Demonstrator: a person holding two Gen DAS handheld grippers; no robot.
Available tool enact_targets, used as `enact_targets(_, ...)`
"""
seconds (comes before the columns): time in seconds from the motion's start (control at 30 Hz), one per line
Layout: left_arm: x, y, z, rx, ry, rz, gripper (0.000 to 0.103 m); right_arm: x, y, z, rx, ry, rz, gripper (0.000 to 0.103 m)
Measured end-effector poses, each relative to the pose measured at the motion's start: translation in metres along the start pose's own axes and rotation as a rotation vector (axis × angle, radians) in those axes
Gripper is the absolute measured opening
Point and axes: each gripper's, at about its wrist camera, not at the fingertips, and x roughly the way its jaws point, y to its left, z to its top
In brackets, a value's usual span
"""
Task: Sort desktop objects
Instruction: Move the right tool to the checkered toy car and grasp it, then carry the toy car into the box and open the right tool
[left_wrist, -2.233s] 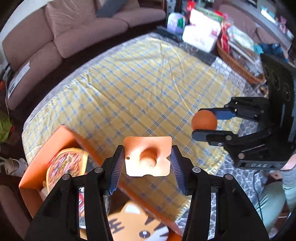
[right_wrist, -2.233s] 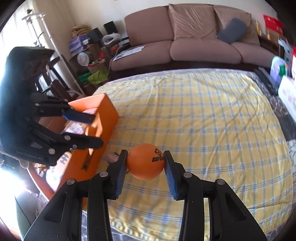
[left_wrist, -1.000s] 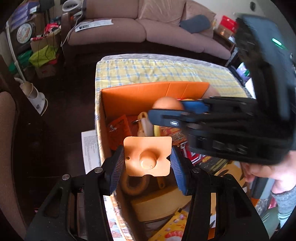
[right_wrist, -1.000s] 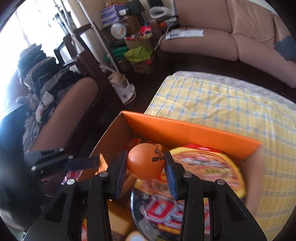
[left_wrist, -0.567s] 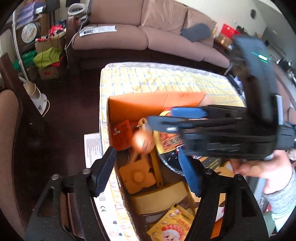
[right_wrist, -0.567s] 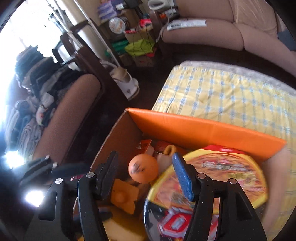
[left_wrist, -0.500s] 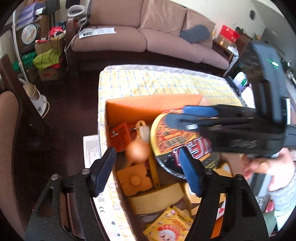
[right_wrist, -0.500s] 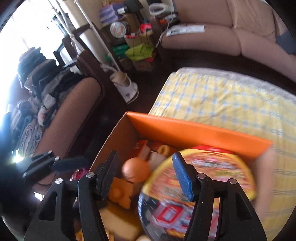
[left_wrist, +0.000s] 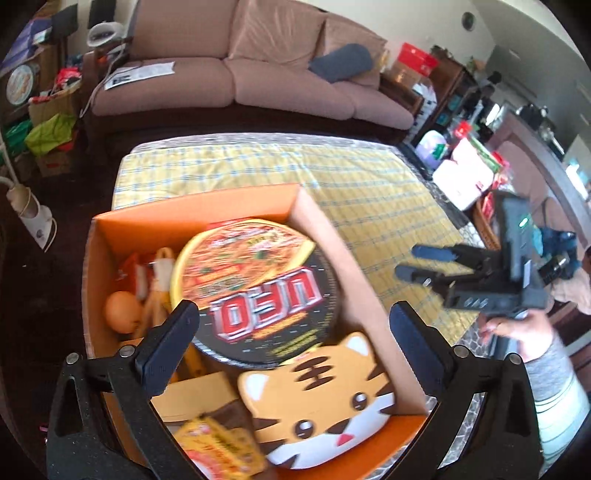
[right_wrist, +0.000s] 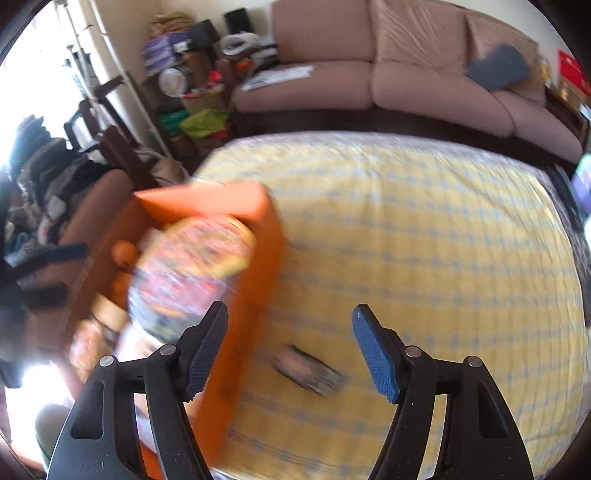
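An orange cardboard box (left_wrist: 199, 206) stands at the left end of the yellow checked tablecloth (left_wrist: 369, 192). In it lie a UFO noodle bowl (left_wrist: 258, 288), an orange ball (left_wrist: 122, 312), a tiger-faced item (left_wrist: 321, 398) and a yellow packet (left_wrist: 218, 446). My left gripper (left_wrist: 291, 343) hovers over the box, its jaws opening wide with nothing between them. My right gripper (right_wrist: 290, 347) is beside the box (right_wrist: 207, 201), over the cloth; its jaws are opening and empty. The ball (right_wrist: 123, 253) shows blurred inside. The flat orange piece is hidden.
A small dark object (right_wrist: 306, 365) lies blurred on the tablecloth (right_wrist: 424, 240) near the box. A brown sofa (left_wrist: 258, 85) runs along the far side. Baskets and packages (left_wrist: 465, 173) crowd the table's right end. Chairs and clutter (right_wrist: 110, 147) stand to the left.
Both grippers have opened. The orange ball and the flat orange piece dropped into the box. My right gripper swung away from the box over the cloth; my left drew back and up.
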Motion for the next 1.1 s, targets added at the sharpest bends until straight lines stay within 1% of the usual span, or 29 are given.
enact_targets(0.07, 0.004, -0.009, 0.000, 0.005, 0.010, -0.009, 0.103, 0.008, -0.013, -0.016, -0.006, 0.020, -0.010, 0.072)
enact_targets(0.17, 0.011, -0.024, -0.001, 0.022, 0.023, -0.012, 0.103, 0.019, -0.019, -0.035, -0.045, 0.041, -0.003, 0.071)
enact_targets(0.27, 0.016, -0.032, -0.002, 0.026, 0.034, -0.018, 0.103, 0.033, -0.015, -0.047, -0.115, 0.058, 0.009, 0.071)
enact_targets(0.43, 0.022, -0.036, -0.007, 0.018, 0.047, -0.033, 0.103, 0.057, -0.001, -0.052, -0.222, 0.089, 0.010, 0.070)
enact_targets(0.5, 0.023, -0.033, -0.009, 0.006, 0.054, -0.047, 0.103, 0.067, 0.001, -0.056, -0.250, 0.111, 0.014, 0.063)
enact_targets(0.53, 0.024, -0.033, -0.010, -0.001, 0.059, -0.058, 0.103, 0.071, 0.003, -0.059, -0.267, 0.122, 0.017, 0.051)
enact_targets(0.57, 0.026, -0.033, -0.011, -0.006, 0.062, -0.069, 0.103, 0.073, 0.005, -0.061, -0.287, 0.127, 0.006, 0.045)
enact_targets(0.63, 0.028, -0.033, -0.013, -0.026, 0.073, -0.111, 0.103, 0.070, 0.007, -0.063, -0.302, 0.120, 0.001, 0.037)
enact_targets(0.77, 0.031, -0.029, -0.016, -0.101, 0.083, -0.218, 0.103, 0.054, -0.003, -0.065, -0.229, 0.094, 0.007, 0.029)
enact_targets(0.8, 0.031, -0.027, -0.017, -0.138, 0.082, -0.262, 0.103, 0.049, -0.006, -0.063, -0.201, 0.086, 0.019, 0.029)
enact_targets(0.87, 0.033, -0.022, -0.017, -0.197, 0.080, -0.324, 0.103, 0.031, -0.015, -0.059, -0.129, 0.051, 0.043, 0.028)
enact_targets(0.9, 0.035, -0.020, -0.018, -0.238, 0.080, -0.373, 0.103, 0.023, -0.017, -0.056, -0.107, 0.036, 0.055, 0.028)
enact_targets(0.97, 0.041, -0.017, -0.020, -0.298, 0.085, -0.445, 0.103, 0.001, -0.020, -0.052, -0.062, -0.001, 0.075, 0.028)
enact_targets(1.03, 0.047, -0.013, -0.023, -0.365, 0.088, -0.533, 0.103, -0.016, -0.019, -0.047, -0.036, -0.032, 0.095, 0.028)
enact_targets(1.1, 0.050, -0.011, -0.025, -0.416, 0.081, -0.596, 0.101, -0.041, -0.012, -0.045, -0.018, -0.081, 0.141, 0.028)
